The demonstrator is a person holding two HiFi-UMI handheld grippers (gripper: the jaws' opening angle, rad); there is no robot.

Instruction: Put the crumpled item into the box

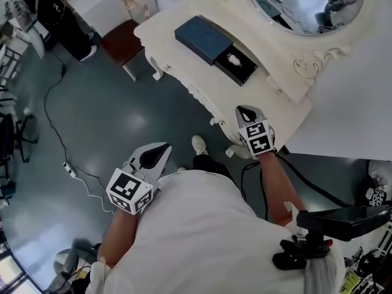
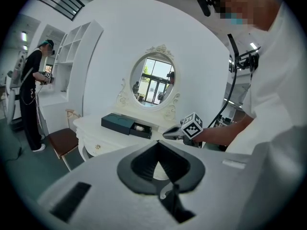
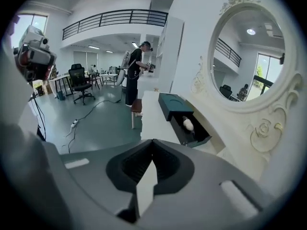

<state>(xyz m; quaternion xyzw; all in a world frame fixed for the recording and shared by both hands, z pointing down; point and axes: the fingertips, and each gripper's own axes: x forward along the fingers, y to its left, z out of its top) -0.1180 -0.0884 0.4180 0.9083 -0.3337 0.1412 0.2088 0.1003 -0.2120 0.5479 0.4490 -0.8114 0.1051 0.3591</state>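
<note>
A dark teal box (image 1: 204, 37) lies on the white dressing table (image 1: 184, 17), its drawer pulled out toward the mirror. In the drawer rests a white crumpled item (image 1: 233, 59), also seen in the right gripper view (image 3: 188, 123) and, small, in the left gripper view (image 2: 139, 127). My right gripper (image 1: 245, 111) hovers at the table's near edge, short of the box, jaws shut with nothing between them (image 3: 152, 145). Lower left, over the floor and away from the table, my left gripper (image 1: 160, 147) is also shut and empty (image 2: 157, 146).
An oval mirror (image 1: 306, 5) stands behind the box. Left of the table is a chair with a brown seat (image 1: 122, 41). A cable and power strip (image 1: 69, 169) lie on the floor. A person in black (image 2: 32, 97) stands at a far counter.
</note>
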